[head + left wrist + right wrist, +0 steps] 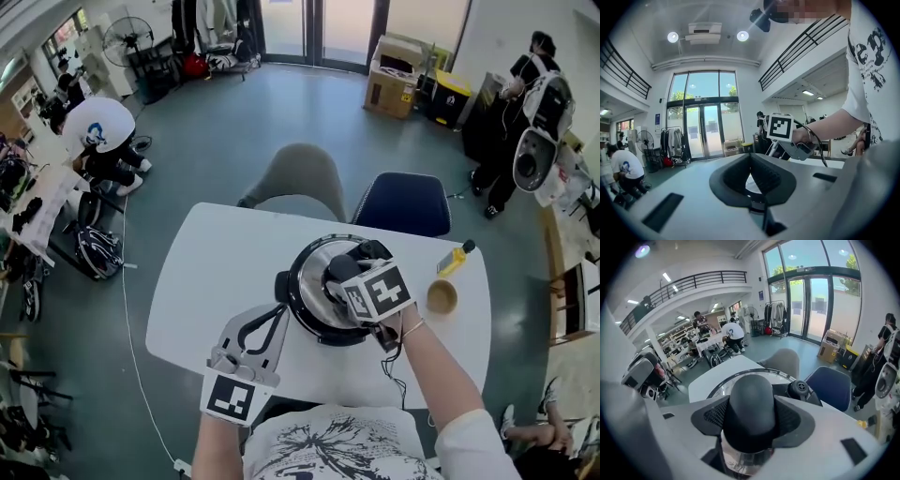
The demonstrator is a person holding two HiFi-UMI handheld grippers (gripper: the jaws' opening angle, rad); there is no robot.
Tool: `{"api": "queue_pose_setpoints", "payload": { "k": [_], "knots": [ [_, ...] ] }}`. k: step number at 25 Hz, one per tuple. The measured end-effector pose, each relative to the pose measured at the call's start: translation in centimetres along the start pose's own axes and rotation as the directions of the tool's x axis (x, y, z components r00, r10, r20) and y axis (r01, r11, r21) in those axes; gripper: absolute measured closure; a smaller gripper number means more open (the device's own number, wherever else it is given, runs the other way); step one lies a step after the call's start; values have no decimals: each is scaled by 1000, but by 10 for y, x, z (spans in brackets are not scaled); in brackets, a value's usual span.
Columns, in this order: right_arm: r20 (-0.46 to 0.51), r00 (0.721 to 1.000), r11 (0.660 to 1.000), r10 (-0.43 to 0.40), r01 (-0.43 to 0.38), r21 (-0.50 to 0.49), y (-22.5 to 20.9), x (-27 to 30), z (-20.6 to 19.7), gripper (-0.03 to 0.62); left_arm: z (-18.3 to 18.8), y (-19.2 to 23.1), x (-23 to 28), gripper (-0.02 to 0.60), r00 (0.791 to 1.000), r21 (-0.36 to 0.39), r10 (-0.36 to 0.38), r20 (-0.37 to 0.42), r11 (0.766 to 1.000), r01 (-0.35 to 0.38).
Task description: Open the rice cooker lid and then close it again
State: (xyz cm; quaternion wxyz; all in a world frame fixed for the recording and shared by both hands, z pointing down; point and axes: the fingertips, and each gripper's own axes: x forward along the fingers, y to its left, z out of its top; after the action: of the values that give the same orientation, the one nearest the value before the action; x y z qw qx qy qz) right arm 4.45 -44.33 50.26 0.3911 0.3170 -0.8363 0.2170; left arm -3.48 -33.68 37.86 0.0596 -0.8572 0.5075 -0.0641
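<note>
Clamped right gripper onto the hard, smooth knob of the lid, judged rigid and fairly light, with left gripper pinched together, empty.

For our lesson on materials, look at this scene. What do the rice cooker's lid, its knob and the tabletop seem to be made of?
The lid looks like polished metal: it is mirror-bright and shows reflections. The knob is probably plastic: matte black with only a soft sheen. The tabletop is smooth matte white, either laminate or painted board; I cannot tell which.
</note>
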Motion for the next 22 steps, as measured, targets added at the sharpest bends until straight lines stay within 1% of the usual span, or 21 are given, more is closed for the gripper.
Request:
{"api": "queue_pose_setpoints", "payload": {
  "k": [2,6,12,15,18,20,22],
  "knots": [
    [11,1000,1000,-1,1,9,1,-1,2,301,2,3,-5,568,1000,5,12,3,1000,-12],
    [32,999,1000,-8,7,28,5,0,5,303,-1,14,-21,568,998,-43,60,4,997,-60],
    [55,998,999,-14,13,31,3,-14,11,303,-1,12,-26,569,998,-55,67,5,996,-66],
    [56,998,999,-35,35,14,6,-25,15,303,7,14,-28,569,998,-63,53,16,997,-52],
    [63,997,999,-50,49,17,17,-39,14,303,15,17,-39,568,999,-56,26,25,998,-24],
    [70,996,999,-54,53,12,32,-46,4,303,13,15,-52,569,1000,-49,-2,31,999,4],
    [77,994,997,-75,74,14,48,-53,-13,303,7,7,-70,568,998,-26,-46,39,999,47]
  ]
}}
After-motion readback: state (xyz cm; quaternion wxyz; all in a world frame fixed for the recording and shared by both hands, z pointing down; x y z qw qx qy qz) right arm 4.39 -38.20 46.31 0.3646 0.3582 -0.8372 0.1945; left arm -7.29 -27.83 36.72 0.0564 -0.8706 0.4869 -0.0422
